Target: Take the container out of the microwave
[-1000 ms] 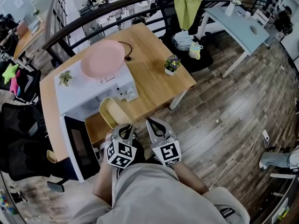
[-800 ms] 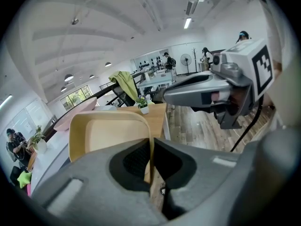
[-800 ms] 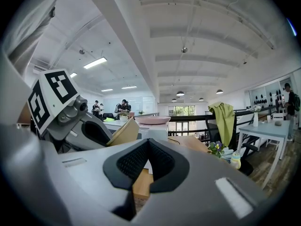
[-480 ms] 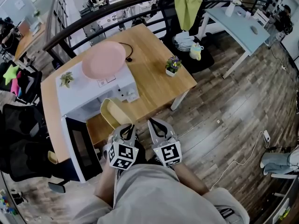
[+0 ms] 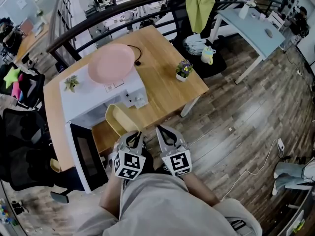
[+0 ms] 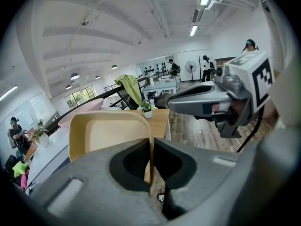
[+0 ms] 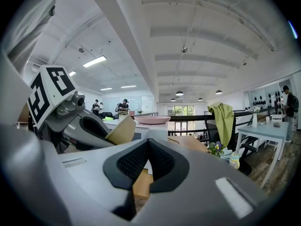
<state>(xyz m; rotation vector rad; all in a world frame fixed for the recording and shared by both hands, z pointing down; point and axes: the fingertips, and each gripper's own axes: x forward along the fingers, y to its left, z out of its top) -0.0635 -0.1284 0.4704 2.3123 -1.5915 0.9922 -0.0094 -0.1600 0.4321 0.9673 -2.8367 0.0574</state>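
Observation:
A pale yellow rectangular container [image 5: 119,119] hangs in the air in front of the white microwave [image 5: 93,104], outside its cavity. My left gripper [image 5: 132,135] is shut on the container's near rim; in the left gripper view the thin rim [image 6: 150,147] stands pinched between the pads. The microwave door [image 5: 86,157] is swung open to the left. Close beside the left one, my right gripper [image 5: 165,131] is shut with nothing in it. The right gripper view shows the container [image 7: 121,130] to the left of its jaws.
The microwave stands on a wooden table [image 5: 162,82], and a pink plate [image 5: 111,63] and a small plant [image 5: 71,82] sit on top of it. A potted flower [image 5: 183,69] is near the table's right edge. Black chairs [image 5: 22,146] are at the left and a railing [image 5: 123,11] runs behind the table.
Almost nothing differs: the left gripper still holds the container in the same place, and the right gripper has stayed put.

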